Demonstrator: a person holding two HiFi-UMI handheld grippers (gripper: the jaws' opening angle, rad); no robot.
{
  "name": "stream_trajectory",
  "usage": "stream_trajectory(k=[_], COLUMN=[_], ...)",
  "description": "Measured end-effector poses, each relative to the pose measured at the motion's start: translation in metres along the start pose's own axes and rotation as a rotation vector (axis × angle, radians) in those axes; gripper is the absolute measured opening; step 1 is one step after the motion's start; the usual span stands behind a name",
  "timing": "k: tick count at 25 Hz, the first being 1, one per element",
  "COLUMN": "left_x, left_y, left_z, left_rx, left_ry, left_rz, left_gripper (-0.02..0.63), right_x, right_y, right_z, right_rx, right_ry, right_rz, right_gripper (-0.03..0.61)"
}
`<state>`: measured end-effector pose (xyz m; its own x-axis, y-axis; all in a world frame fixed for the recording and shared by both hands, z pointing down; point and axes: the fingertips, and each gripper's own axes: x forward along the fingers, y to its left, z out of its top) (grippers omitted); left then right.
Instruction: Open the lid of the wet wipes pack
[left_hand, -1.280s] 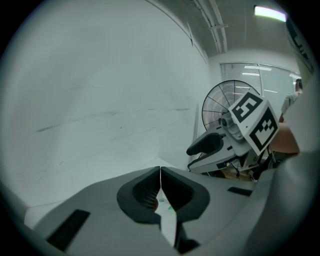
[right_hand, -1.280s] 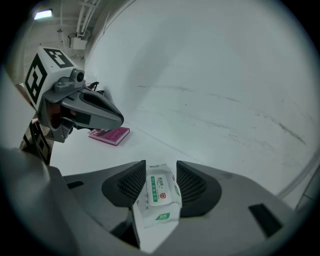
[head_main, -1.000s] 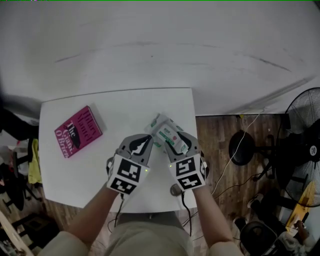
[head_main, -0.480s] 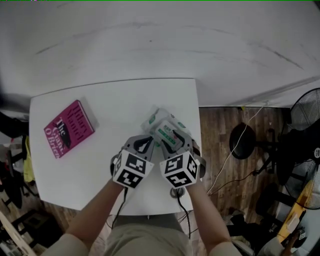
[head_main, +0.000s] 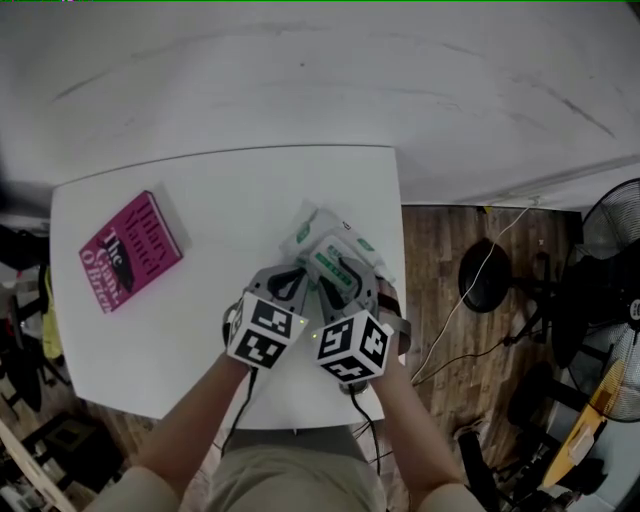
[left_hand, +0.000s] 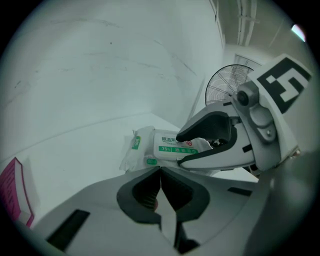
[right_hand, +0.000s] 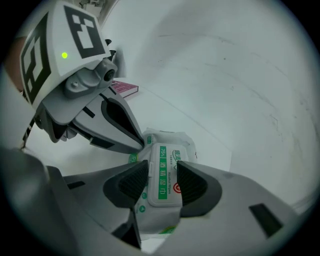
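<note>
Wet wipes pack (head_main: 332, 238) lies on the table (head_main: 150, 350), well to the right of the pink book (head_main: 130, 250) in the head view. Compared with a second ago, both grippers have sunk onto it and their cubes stand closer together.

Left gripper view: the left gripper (left_hand: 160, 172) has its jaws together, tips at the pack's edge on the book's side.

Right gripper view: the right gripper (right_hand: 160, 182) stands parted astride the hard lid (right_hand: 162, 172). Its jaws have just been closing, with no squeeze evident.

The pack is probably light, with soft, slick film. Lift the stiff lid by its tab while pinning the pouch.
</note>
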<state>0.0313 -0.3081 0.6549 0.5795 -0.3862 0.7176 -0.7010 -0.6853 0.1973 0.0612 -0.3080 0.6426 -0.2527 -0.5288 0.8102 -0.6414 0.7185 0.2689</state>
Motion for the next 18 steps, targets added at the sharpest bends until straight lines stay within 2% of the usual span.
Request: stream_trajectory(k=[4, 7, 11, 13, 16, 18], left_x=[0.002, 0.003, 0.005, 0.006, 0.008, 0.009], left_y=[0.0, 0.001, 0.001, 0.001, 0.001, 0.001], left_z=[-0.002, -0.005, -0.007, -0.008, -0.009, -0.01], left_rx=[-0.033, -0.026, 0.016, 0.013, 0.001, 0.003], left_ry=[-0.001, 0.015, 0.043, 0.041, 0.046, 0.057], left_rz=[-0.015, -0.014, 0.0, 0.002, 0.003, 0.007], left_gripper=[0.023, 0.023, 0.023, 0.023, 0.023, 0.023], right_x=[0.002, 0.0, -0.005, -0.009, -0.015, -0.022], right_y=[0.0, -0.002, -0.001, -0.001, -0.001, -0.011], right_z=[-0.001, -0.001, 0.004, 0.008, 0.012, 0.018], right_rx=[-0.004, 0.005, 0.019, 0.029, 0.055, 0.075], right_ry=[0.011, 0.013, -0.018, -0.038, -0.052, -0.088], right_rz=[-0.002, -0.008, -0.009, -0.009, 0.004, -0.026], right_gripper=[0.181, 0.187, 0.139, 0.109, 0.103, 0.084])
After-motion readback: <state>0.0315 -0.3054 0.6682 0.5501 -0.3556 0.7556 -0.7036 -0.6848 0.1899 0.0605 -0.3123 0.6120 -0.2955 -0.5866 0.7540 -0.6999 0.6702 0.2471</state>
